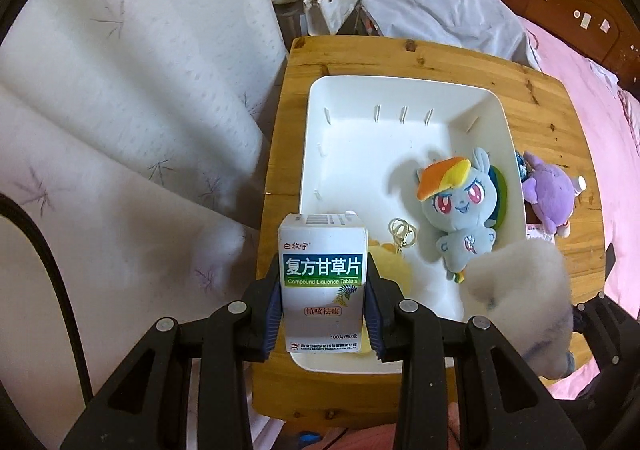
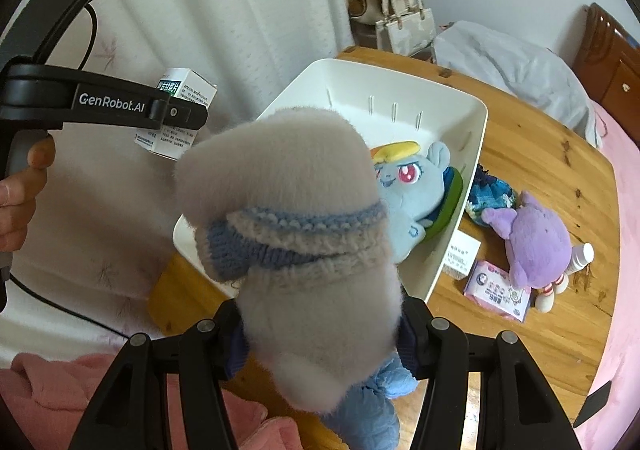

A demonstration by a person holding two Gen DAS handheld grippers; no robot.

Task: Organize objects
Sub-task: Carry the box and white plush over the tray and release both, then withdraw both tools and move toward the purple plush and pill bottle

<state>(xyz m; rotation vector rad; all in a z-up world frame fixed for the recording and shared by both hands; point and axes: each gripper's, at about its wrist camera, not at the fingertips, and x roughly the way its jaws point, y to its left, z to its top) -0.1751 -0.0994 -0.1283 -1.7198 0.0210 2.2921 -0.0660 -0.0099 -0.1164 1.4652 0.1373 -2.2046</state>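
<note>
Two grips loaded: my left gripper [image 1: 324, 314] clamped medicine box [image 1: 323, 282] above tray [image 1: 400, 90] near corner; my right gripper [image 2: 320, 334] clamped grey plush [image 2: 304, 234]. Judged best: lower box flat into bare tray floor, clear of pony [image 1: 456, 202].

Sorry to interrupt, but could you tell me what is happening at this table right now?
A person is tidying things into the white bin on the wooden table. The left gripper clamps a medicine box; the right gripper grips a grey plush toy. A blue pony plush already lies inside; a purple plush remains on the table.
</note>
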